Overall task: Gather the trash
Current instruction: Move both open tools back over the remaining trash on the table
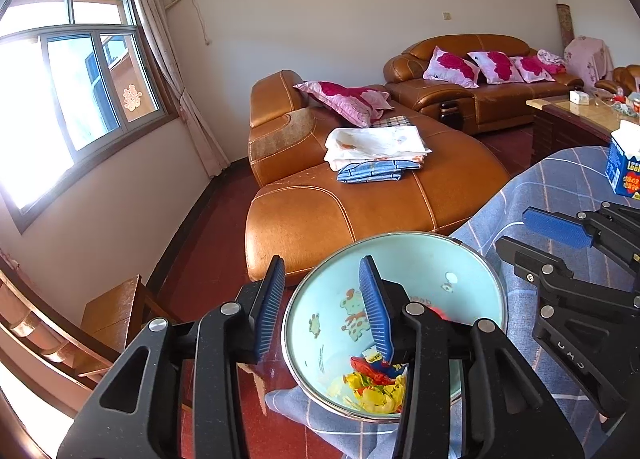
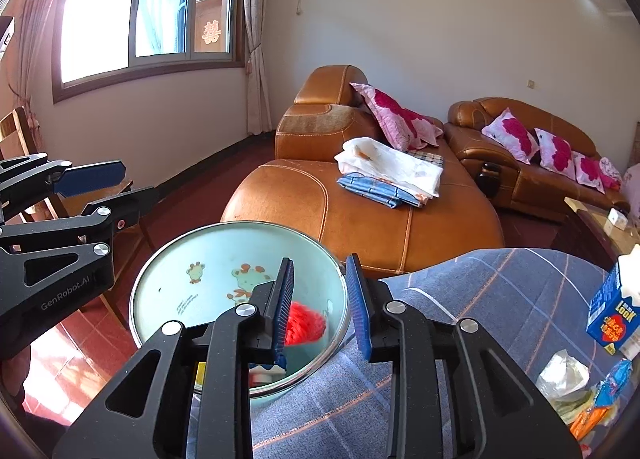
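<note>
A surface draped in a blue-grey checked cloth [image 2: 460,323] is seen carrying a pale blue cartoon-printed basin [image 2: 224,279] at its left edge, part of the basin overhanging the red floor. A blue carton [image 2: 614,319] stands near the right edge, with crumpled wrappers [image 2: 580,391] heaped on the cloth just in front of it.
</note>
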Demonstrator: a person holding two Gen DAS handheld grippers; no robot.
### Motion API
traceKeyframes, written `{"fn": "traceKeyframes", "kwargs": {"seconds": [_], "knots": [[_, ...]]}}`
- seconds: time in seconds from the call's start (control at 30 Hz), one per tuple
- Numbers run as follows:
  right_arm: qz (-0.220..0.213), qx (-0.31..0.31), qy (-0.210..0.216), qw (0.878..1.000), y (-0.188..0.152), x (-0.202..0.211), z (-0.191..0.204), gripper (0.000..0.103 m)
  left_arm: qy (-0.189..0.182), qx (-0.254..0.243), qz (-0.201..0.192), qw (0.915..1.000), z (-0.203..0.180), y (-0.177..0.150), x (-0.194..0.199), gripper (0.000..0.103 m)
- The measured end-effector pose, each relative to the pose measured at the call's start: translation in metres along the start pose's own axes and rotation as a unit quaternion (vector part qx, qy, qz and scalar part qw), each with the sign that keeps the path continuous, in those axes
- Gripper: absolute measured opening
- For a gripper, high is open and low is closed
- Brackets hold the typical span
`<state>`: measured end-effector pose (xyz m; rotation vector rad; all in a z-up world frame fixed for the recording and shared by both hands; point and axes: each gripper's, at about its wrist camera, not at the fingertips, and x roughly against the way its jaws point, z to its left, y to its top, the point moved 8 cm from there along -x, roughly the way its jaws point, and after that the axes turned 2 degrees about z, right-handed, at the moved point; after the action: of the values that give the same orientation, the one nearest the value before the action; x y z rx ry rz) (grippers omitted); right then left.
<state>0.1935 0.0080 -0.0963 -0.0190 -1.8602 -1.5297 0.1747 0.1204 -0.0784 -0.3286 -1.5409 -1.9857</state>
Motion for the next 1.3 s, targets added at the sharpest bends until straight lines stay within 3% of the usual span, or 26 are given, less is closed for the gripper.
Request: {"fn": "traceKeyframes", "kwargs": {"seconds": [0.17, 0.3, 0.4, 0.7, 0.87, 1.1, 1.3], "knots": [[-0.003, -0.005, -0.003, 1.0, 0.0, 0.0, -0.002, 0.033, -0.001, 0.0, 0.0, 1.0, -0.001, 0.0, 0.001, 0.045], [-0.011, -0.01, -0.015, 1.0, 0.001, 0.004, -0.007, 0.04, -0.005, 0.005, 0.001, 1.0, -0.001, 0.002, 0.003, 0.053], [-0.002, -0.03, -0.063, 0.998, -0.001, 0.012, -0.021, 0.043, -0.007, 0.01, -0.004, 0.9999, -0.001, 0.004, 0.009, 0.063], [-0.027, -0.104, -0.166, 0.98, -0.013, 0.119, -0.073, 0.06, -0.079, -0.015, -0.012, 0.9967, -0.058, -0.003, 0.044, 0.065], [-0.022, -0.146, -0.234, 0.961, -0.059, 0.18, -0.112, 0.065, -0.126, -0.064, -0.022, 0.9898, -0.117, -0.015, 0.07, 0.066], [0.012, -0.205, -0.345, 0.916, -0.139, 0.253, -0.173, 0.071, -0.18, -0.112, -0.018, 0.9771, -0.187, -0.029, 0.095, 0.071], [0.044, -0.257, -0.378, 0.888, -0.196, 0.28, -0.209, 0.071, -0.198, -0.136, -0.01, 0.9706, -0.225, -0.034, 0.1, 0.071]]}}
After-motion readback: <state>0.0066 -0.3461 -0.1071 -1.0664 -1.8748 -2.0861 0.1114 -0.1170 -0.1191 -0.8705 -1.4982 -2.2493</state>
